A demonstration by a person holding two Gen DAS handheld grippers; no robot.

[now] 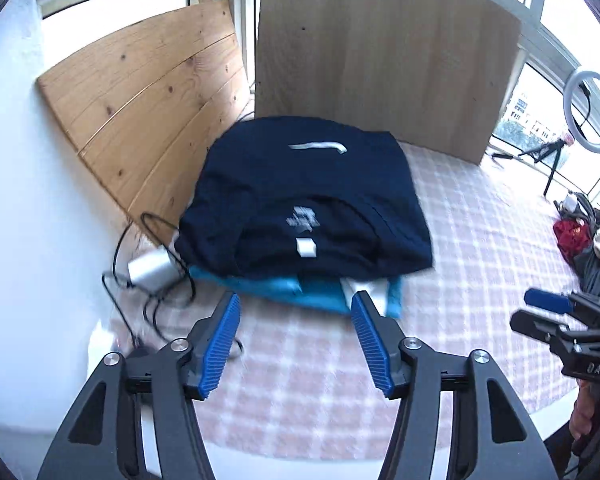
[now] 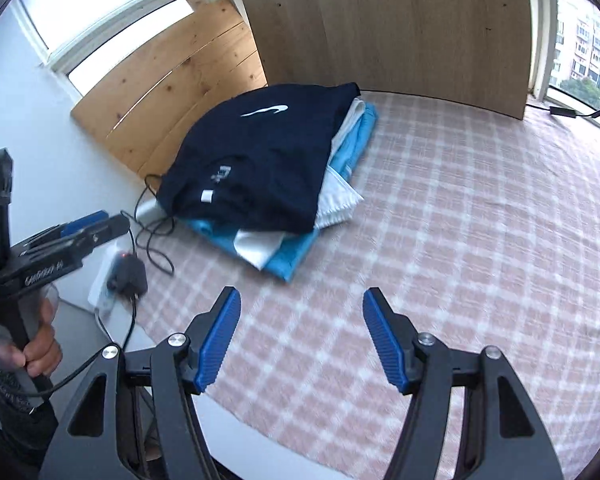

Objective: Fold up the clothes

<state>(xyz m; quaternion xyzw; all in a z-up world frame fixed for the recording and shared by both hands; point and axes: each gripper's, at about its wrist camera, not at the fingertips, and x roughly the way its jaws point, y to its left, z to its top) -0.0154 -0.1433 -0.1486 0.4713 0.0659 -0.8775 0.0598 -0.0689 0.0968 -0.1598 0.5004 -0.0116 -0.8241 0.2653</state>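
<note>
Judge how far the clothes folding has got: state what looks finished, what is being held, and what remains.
Done: a navy shirt lies folded on top of a white garment and a light blue one, stacked on the checked cloth. In hand: nothing; the left gripper and right gripper are both open and empty. Left: possibly the heap of clothes at the far edge in the left wrist view, which looks unfolded.

Folded navy shirt [image 1: 304,196] [image 2: 256,160] tops a small stack near the far left corner of the checked bedcover [image 1: 480,248] [image 2: 460,240]. White swoosh on its far part, small white tag nearer. Under it a white garment [image 2: 340,196] sticks out along the right side. A light blue garment [image 1: 276,290] [image 2: 292,252] lies lowest, flat on the cover.
</note>
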